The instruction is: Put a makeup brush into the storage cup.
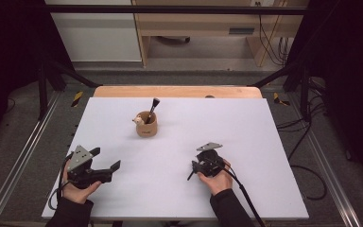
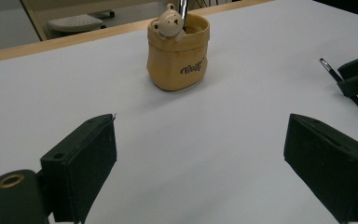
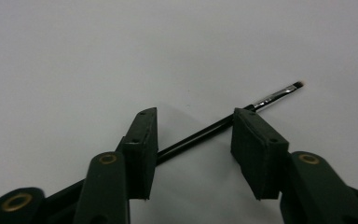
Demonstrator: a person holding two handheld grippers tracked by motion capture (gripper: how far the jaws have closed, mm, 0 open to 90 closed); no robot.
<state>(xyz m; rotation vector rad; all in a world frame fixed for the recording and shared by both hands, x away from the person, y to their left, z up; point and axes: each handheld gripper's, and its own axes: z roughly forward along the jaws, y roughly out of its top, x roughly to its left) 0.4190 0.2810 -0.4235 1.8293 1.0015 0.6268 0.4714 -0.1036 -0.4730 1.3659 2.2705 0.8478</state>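
A thin black brush (image 3: 200,134) with a silver ferrule lies flat on the white table (image 1: 246,127). My right gripper (image 3: 193,154) points down over it with a jaw on each side; a clear gap shows between the pads, so it is open. In the high view the right gripper (image 1: 194,166) is at the front right, and the brush (image 1: 189,176) sticks out at its left. My left gripper (image 2: 200,172) rests open and wide at the front left (image 1: 106,158), holding nothing. A tan pot (image 1: 146,126) with a small bear figure (image 2: 168,23) stands mid-table, a larger brush (image 1: 152,108) upright inside.
The pot (image 2: 177,56) stands ahead of the left gripper, with bare white surface between them. A wooden table edge (image 1: 177,91) runs along the far side. Dark frame rails and cables (image 1: 307,137) flank the table.
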